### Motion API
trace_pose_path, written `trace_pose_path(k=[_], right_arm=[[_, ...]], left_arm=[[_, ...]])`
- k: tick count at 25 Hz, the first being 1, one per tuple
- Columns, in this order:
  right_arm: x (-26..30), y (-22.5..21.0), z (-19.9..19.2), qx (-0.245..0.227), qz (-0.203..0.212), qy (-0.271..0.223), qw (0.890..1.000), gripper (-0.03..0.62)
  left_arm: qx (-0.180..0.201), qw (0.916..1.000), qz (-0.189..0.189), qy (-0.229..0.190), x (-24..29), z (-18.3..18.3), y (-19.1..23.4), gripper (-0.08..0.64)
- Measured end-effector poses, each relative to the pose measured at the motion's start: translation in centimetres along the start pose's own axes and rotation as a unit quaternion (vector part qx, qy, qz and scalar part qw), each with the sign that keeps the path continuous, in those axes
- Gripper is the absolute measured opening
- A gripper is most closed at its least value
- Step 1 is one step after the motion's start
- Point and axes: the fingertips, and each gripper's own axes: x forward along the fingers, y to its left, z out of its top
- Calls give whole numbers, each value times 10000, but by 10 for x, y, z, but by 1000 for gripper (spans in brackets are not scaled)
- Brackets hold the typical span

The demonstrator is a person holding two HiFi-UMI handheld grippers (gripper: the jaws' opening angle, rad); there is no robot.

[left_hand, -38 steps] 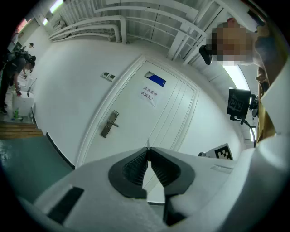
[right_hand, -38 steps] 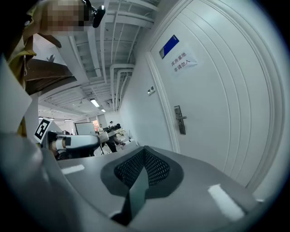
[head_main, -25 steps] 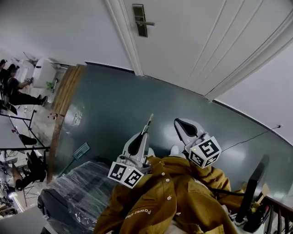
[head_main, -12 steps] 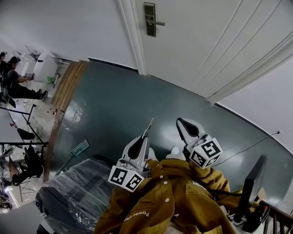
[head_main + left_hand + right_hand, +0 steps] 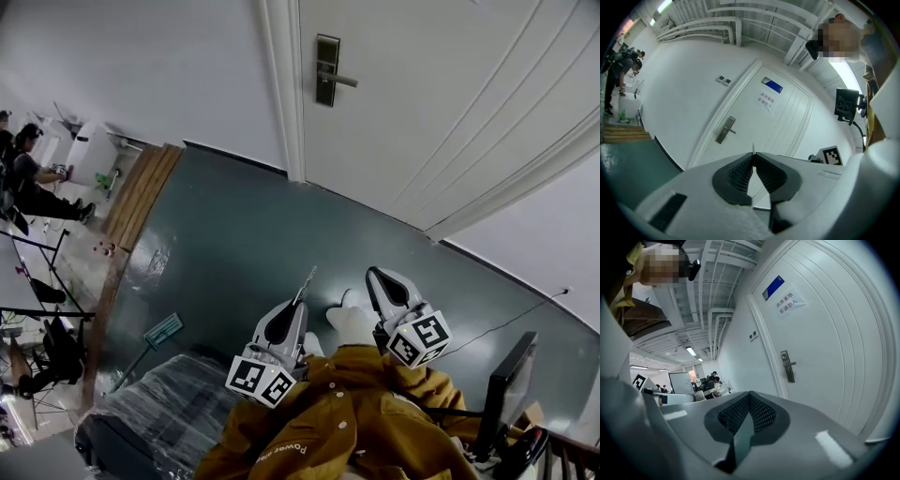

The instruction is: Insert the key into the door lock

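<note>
A closed white door (image 5: 450, 103) is shown. Well short of the door, the right gripper (image 5: 375, 276) is held with jaws together, empty. The left gripper (image 5: 297, 306) is clamped on the key (image 5: 307, 281). The lock (image 5: 326, 70) is set at the door's left edge, and the key is pointed toward it from well apart.

White wall (image 5: 141, 75) over dark green floor (image 5: 244, 234) — wooden step (image 5: 141, 192) at left.

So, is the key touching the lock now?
Apart. In the head view the key, held in the left gripper, is far from the lock, with open floor between them.
</note>
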Motion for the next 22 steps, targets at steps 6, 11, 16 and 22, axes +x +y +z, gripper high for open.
trace_pose_path(k=[6, 11, 16, 22], right_arm=[[42, -70, 29, 104, -109, -188, 9997, 6], [82, -129, 69, 120, 54, -341, 9993, 6], [112, -183, 103, 151, 188, -337, 9991, 6], [147, -221, 116, 161, 265, -176, 9994, 6]], left_arm=[[38, 9999, -82, 99, 84, 17, 18, 23], [103, 9998, -43, 172, 166, 38, 27, 23], [92, 9999, 76, 79, 233, 62, 31, 23], [-200, 9994, 264, 28, 282, 72, 53, 23]])
